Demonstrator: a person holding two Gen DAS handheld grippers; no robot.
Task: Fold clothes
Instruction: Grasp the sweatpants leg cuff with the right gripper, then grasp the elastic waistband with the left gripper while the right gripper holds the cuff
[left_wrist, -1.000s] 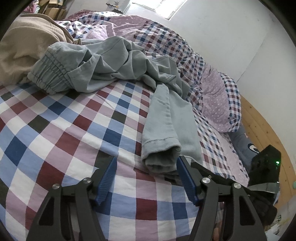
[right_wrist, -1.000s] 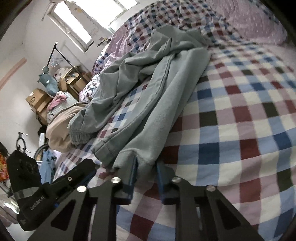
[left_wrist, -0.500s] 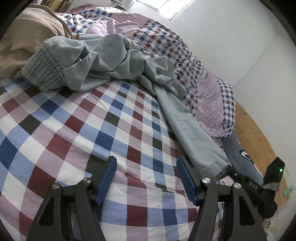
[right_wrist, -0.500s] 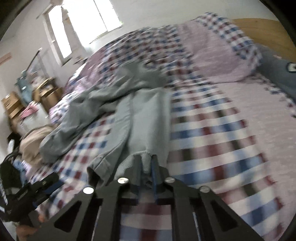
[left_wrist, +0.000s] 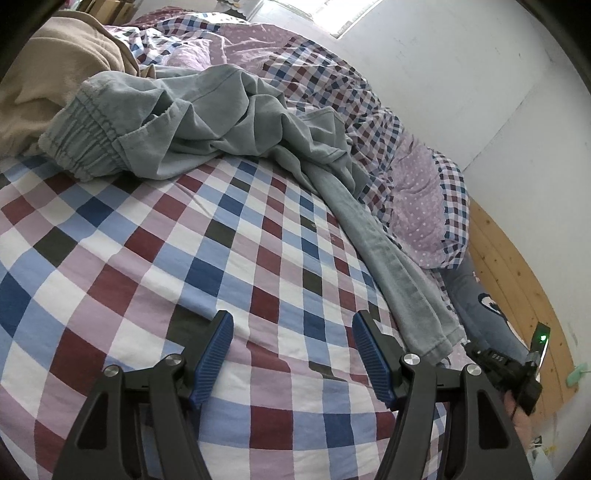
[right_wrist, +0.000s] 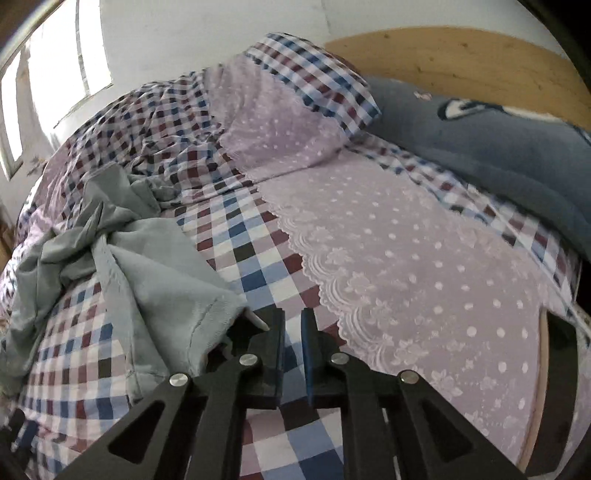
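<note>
**Trouser leg being drawn out across the bed**

Left wrist view: the left tongs (left_wrist: 291, 354) are hovering with their blue pads wide apart, gripping nothing, just above the checked bedsheet (left_wrist: 155, 266). The grey-green trousers (left_wrist: 207, 122) are lying bunched at the waistband near a beige blanket (left_wrist: 55, 74), with one leg stretching long towards the right tongs (left_wrist: 506, 369) at the edge of the frame.

Right wrist view: the right tongs (right_wrist: 293, 343) are sitting almost together; the trousers (right_wrist: 166, 280) hem is bunching against the left finger, and whether cloth is actually pinched I cannot tell. A dark blue pillow (right_wrist: 498, 147) is resting by the headboard.

To do this well, I'd judge the leg wants pulling taut and straight while the free tongs go for the crumpled waistband. No containers are showing.
</note>
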